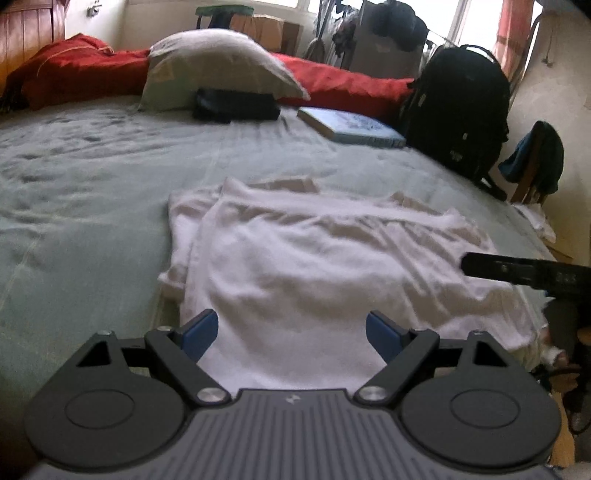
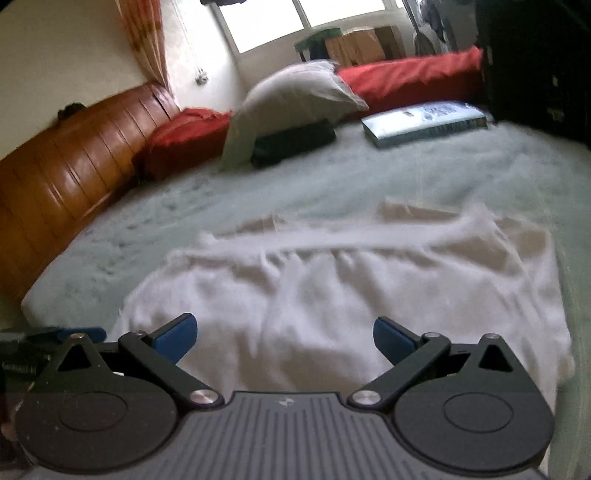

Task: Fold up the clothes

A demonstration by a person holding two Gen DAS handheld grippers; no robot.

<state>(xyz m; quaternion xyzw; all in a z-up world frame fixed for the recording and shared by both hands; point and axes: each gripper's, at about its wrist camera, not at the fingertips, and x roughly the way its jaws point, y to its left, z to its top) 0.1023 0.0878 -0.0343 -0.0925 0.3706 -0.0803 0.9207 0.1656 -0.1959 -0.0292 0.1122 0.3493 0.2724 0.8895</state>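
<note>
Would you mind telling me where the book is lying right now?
The book lies flat at the bed's far side in both views, right of the pillow, beside the black backpack and before the red bolster.

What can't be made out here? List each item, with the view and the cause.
- White garment, both wrist views: motion blur hides what kind it is and how its layers lie.
- Its near edge, both views: hidden behind the left gripper and the right gripper.
- Book cover text, both views: blurred and too small.
- Black backpack, right wrist view: cut off by the frame edge.

A home bedroom: bed [image 1: 92,177], pillow [image 1: 218,70], wooden headboard [image 2: 62,155], curtained window [image 2: 266,22].
</note>
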